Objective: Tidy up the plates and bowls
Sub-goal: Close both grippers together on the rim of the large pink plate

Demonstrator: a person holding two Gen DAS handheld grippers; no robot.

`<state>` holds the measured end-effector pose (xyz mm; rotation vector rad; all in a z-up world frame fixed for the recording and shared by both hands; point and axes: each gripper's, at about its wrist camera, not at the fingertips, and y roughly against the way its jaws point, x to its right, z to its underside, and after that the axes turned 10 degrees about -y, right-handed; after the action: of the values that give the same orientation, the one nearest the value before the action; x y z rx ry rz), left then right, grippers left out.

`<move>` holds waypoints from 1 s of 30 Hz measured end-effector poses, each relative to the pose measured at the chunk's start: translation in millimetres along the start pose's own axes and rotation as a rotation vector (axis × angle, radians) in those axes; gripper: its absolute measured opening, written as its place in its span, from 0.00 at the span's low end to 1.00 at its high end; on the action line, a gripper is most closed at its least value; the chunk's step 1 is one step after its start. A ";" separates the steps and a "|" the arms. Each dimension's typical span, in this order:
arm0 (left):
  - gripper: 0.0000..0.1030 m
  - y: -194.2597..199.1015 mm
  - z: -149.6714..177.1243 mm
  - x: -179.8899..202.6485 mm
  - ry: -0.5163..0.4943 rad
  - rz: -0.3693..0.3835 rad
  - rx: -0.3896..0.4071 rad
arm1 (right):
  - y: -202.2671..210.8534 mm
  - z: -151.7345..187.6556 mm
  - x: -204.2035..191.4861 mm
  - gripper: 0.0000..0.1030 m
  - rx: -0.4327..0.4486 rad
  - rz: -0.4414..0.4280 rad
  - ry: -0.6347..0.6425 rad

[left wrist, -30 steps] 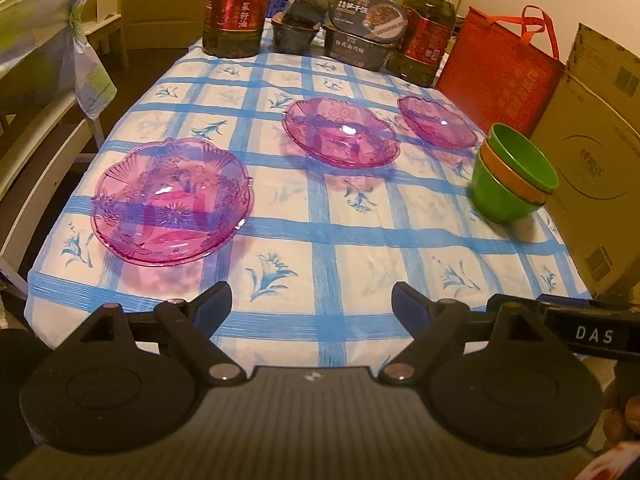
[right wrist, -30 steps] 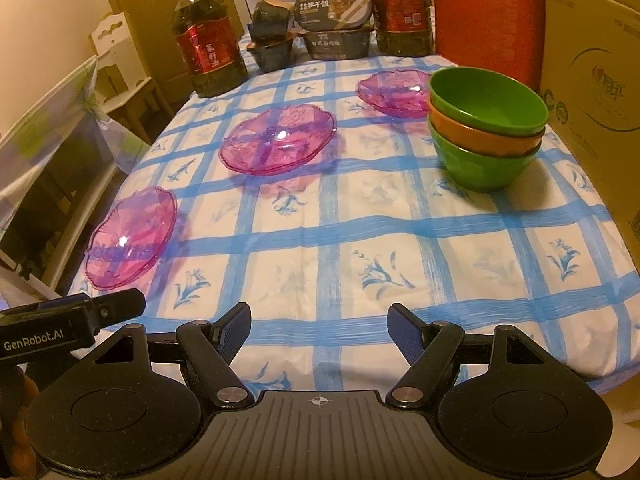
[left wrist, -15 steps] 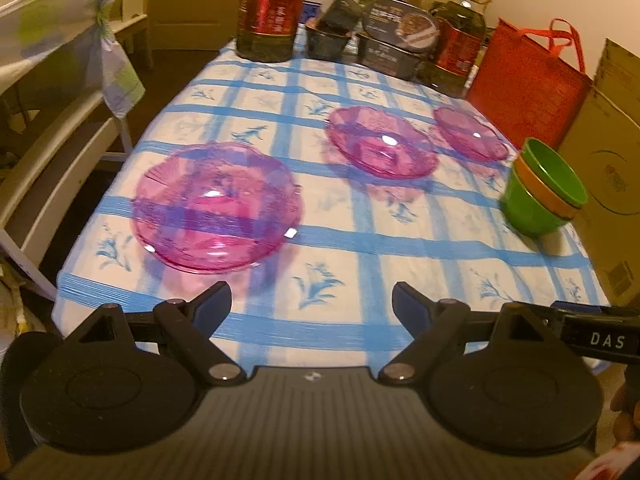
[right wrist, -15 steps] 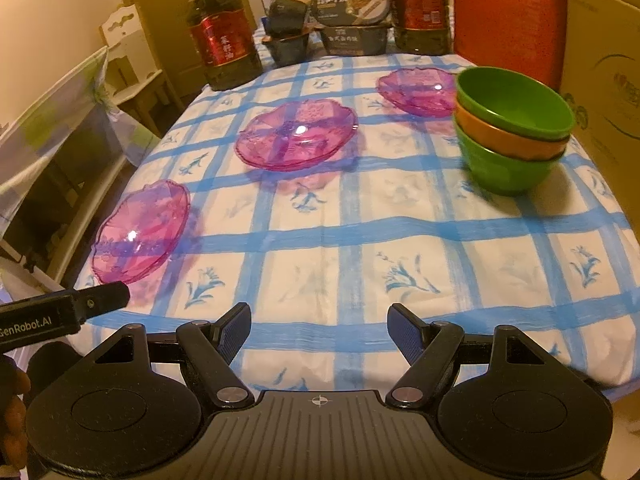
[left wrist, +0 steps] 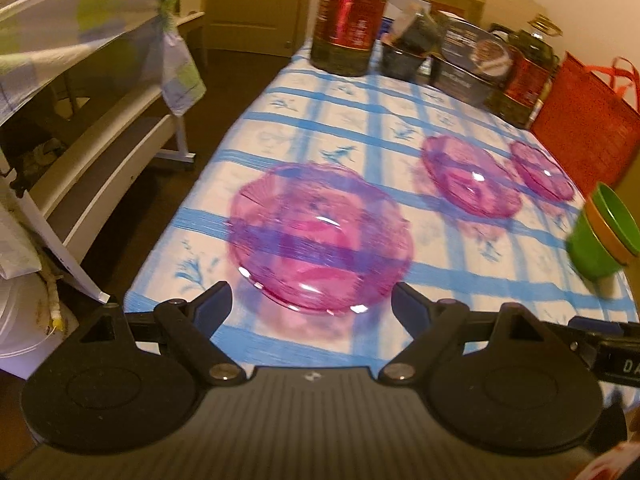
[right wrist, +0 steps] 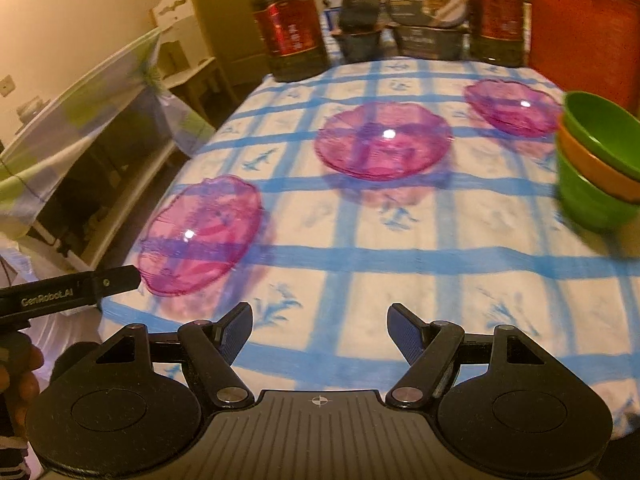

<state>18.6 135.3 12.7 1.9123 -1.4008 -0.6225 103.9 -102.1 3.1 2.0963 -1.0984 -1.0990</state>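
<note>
Three pink glass plates lie on a blue-checked tablecloth. The nearest plate (left wrist: 320, 236) sits just ahead of my left gripper (left wrist: 312, 300), which is open and empty, its fingertips short of the plate's rim. The middle plate (left wrist: 470, 180) and far plate (left wrist: 542, 176) lie further right. A stack of bowls (left wrist: 604, 236), green with an orange one between, stands at the right edge. In the right wrist view my right gripper (right wrist: 320, 326) is open and empty above bare cloth, with the near plate (right wrist: 200, 236) to its left, the middle plate (right wrist: 382, 140) ahead and the bowls (right wrist: 600, 168) at right.
Oil bottles (right wrist: 290, 28), dark food tubs (right wrist: 430, 12) and a red bag (right wrist: 580, 28) line the table's far end. A cloth-draped chair (left wrist: 92, 52) stands left of the table. The left gripper's body (right wrist: 68, 290) shows at the lower left of the right wrist view.
Both views have swung left. The near pink plate now sits centred ahead of my left gripper, and the bowls have slid toward the right edge. Both grippers stay open.
</note>
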 end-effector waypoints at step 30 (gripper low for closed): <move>0.25 -90.8 -18.6 -72.9 0.060 0.026 -0.033 | -137.1 -42.5 -50.1 0.32 -0.080 -0.030 0.011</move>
<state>66.5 226.6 -44.5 1.8682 -1.3674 -0.5679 179.7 16.4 -54.5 2.0606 -1.0047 -1.1255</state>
